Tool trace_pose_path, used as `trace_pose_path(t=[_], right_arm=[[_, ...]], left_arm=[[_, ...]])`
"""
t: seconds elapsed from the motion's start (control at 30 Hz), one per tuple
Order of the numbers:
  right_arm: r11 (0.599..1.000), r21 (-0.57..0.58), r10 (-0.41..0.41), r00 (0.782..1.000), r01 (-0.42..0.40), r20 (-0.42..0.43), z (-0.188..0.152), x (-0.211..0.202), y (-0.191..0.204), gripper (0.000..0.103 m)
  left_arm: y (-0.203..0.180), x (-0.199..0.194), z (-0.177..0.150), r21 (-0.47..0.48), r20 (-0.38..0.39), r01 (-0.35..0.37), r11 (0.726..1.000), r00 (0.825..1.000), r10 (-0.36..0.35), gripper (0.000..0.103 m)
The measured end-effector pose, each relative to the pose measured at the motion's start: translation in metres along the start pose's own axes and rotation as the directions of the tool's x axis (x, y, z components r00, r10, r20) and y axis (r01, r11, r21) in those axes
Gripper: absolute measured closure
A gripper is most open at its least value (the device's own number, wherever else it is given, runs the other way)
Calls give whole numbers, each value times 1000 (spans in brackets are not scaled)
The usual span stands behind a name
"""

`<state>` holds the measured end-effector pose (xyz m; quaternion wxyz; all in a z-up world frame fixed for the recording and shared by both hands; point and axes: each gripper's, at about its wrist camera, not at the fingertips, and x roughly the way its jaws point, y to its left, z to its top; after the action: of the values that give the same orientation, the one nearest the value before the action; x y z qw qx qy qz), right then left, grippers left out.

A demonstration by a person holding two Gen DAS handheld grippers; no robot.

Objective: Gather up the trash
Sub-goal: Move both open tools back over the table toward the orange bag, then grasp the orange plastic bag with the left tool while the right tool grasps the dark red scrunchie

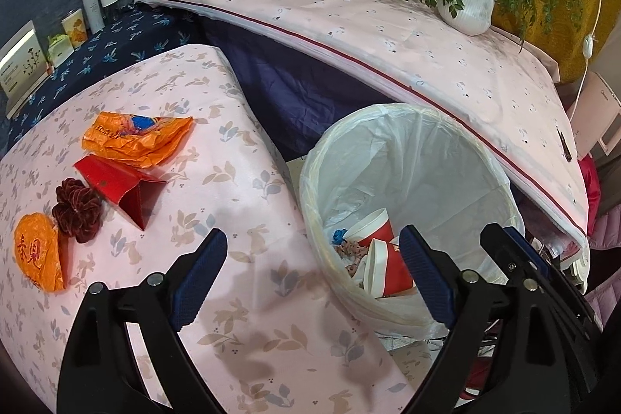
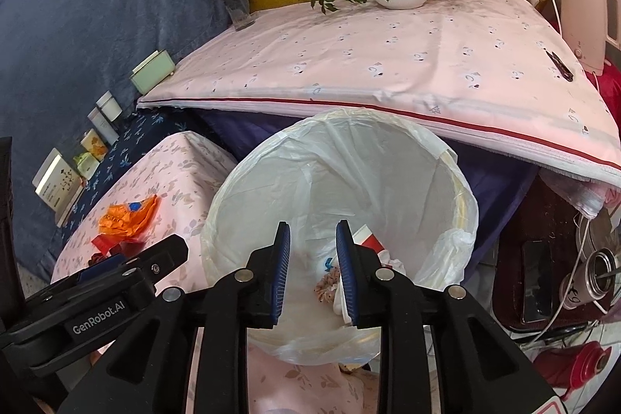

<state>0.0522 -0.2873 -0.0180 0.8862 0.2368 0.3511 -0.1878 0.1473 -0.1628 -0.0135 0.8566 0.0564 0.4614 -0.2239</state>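
In lined bin (image 1: pixel 407 158): red paper cups (image 1: pixel 382 251), scrunchie (image 2: pixel 328 284).

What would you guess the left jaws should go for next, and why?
Probably the left gripper should swing toward the folded red card, the nearest piece on the pink tablecloth. Its jaws stand wide and empty, and an orange wrapper lies beyond it, while the lined bin already holds red paper cups.

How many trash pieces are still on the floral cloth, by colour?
Orange: 2, a crumpled wrapper and a flat wrapper
Red: 1, a folded card box
Dark red: 1, a scrunchie
Total: 4
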Motion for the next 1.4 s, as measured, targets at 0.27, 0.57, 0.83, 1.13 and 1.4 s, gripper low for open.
trace_pose_path(t=[0.27,0.57,0.83,1.13,1.4], right_arm=[[999,-30,11,1000,-11,2,-5,-5,16,72],[996,-79,29,1000,-29,-3,-10,-9,41,68],[989,-136,61,998,-64,-24,-22,-7,75,67],[974,-201,100,994,-108,-53,-36,-3,118,67],[958,-252,123,989,-140,-81,-51,3,153,62]], left_arm=[[19,-10,-5,-33,9,-17,999,1000,17,17],[48,-21,-13,-79,20,-42,996,999,43,17],[89,-31,-24,-147,20,-86,985,996,89,17],[148,-43,-39,-248,14,-151,957,987,160,17],[200,-49,-55,-347,-17,-209,914,976,216,14]])
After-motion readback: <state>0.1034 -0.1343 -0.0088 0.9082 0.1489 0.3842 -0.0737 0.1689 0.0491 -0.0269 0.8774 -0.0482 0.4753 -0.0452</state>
